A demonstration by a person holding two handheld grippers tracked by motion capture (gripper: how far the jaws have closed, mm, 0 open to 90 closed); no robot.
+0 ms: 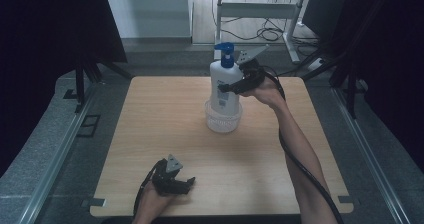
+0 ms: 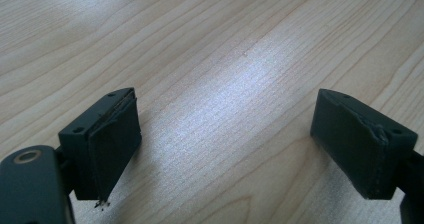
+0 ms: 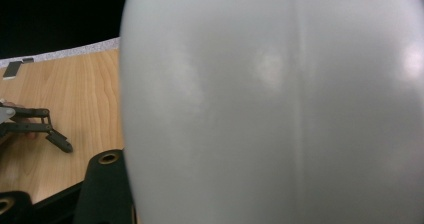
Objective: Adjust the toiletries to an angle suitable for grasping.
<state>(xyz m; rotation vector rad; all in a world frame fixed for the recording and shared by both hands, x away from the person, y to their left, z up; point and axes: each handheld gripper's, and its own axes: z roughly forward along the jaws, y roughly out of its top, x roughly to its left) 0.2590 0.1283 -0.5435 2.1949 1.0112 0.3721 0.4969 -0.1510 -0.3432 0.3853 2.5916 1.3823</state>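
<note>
Where the high view looks down on my wooden table, I see the white pump bottle with its blue pump head standing upright in a clear round container, a little above the frame's centre. My right gripper comes at it from the right, its jaws clamped on the bottle's body about midway up, with the hand behind and the cable trailing down along the forearm. My left gripper rests low in the frame, near the table's front edge, well apart from the bottle. In the left gripper view, the two black jaws stand wide apart over bare wood grain, with nothing between them. In the right gripper view, the bottle's pale wall presses up close across most of the frame, and the left gripper lies on the table at the far left.
</note>
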